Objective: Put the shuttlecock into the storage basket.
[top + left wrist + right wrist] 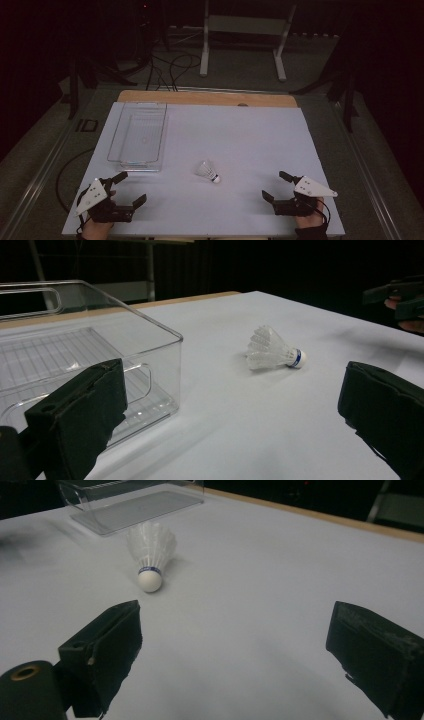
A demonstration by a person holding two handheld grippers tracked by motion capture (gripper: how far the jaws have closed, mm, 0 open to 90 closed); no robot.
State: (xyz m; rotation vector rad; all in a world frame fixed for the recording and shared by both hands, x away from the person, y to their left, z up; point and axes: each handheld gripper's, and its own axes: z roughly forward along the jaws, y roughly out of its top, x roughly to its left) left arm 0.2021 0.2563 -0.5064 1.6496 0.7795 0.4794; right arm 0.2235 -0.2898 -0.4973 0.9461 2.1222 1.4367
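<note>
We found the shuttlecock lying on its side on the white table, roughly midway between our two hands and a little ahead of both. From the left gripper it lay at about two o'clock; from the right gripper it lay at about ten o'clock. Judged from the high view, the two gaps were close to equal, with the right one perhaps slightly nearer, so we could not call a clear winner.

Its long axis ran slantwise across the table: the feather skirt pointed toward eleven o'clock, at the clear plastic bin, and the cork nose with its blue band pointed toward five o'clock, at the right gripper. In the right gripper view the cork faced us almost head-on, at about eleven o'clock ahead of the jaws, with the skirt behind it. In the left gripper view the shuttlecock showed side-on, the cork to the right.

Both sets of tongs stood wide, with nothing between the pads, and each rested low at the near edge of the table. The bin sat at twelve o'clock from the left gripper, just beside the shuttlecock's skirt but apart from it.

We judged that the right gripper would meet the cork end first, while the left would have to close across the skirt.
</note>
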